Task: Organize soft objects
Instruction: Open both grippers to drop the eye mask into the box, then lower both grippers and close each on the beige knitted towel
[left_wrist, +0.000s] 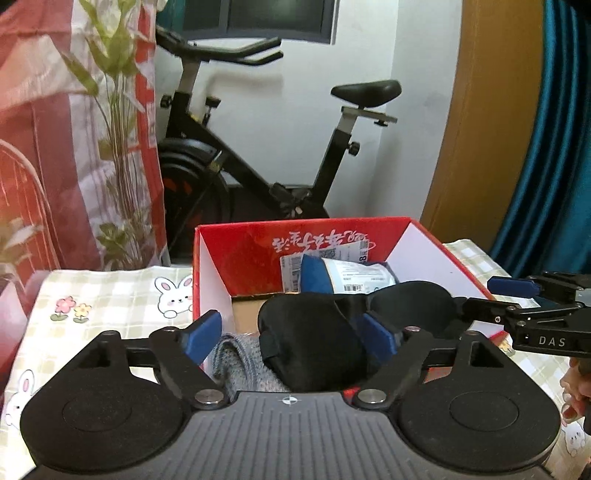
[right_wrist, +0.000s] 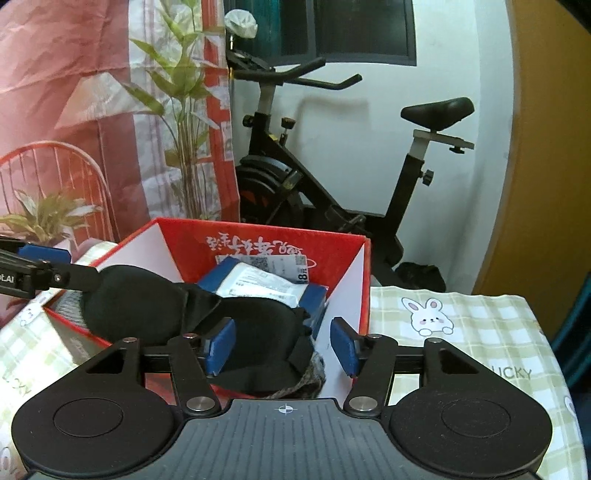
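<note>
While draped over the red box (left_wrist: 421, 243), black eye mask (left_wrist: 314, 336) between spread left gripper (left_wrist: 291, 338) and spread right gripper (right_wrist: 282, 345) jaws, unpinched

An exercise bike (left_wrist: 258, 147) stands against the white wall (left_wrist: 303, 74), well beyond the fingers and straight ahead of them. Above it hangs a dark window (left_wrist: 277, 18). Left of the fingers and farther off, a red and white printed cloth (left_wrist: 55, 129) hangs with a leafy plant (left_wrist: 114, 92) in front. On the far right are a brown wooden panel (left_wrist: 480, 129) and a teal curtain (left_wrist: 554, 147). Below the fingers, a checked bunny tablecloth (right_wrist: 461, 332) covers the bench.
</note>
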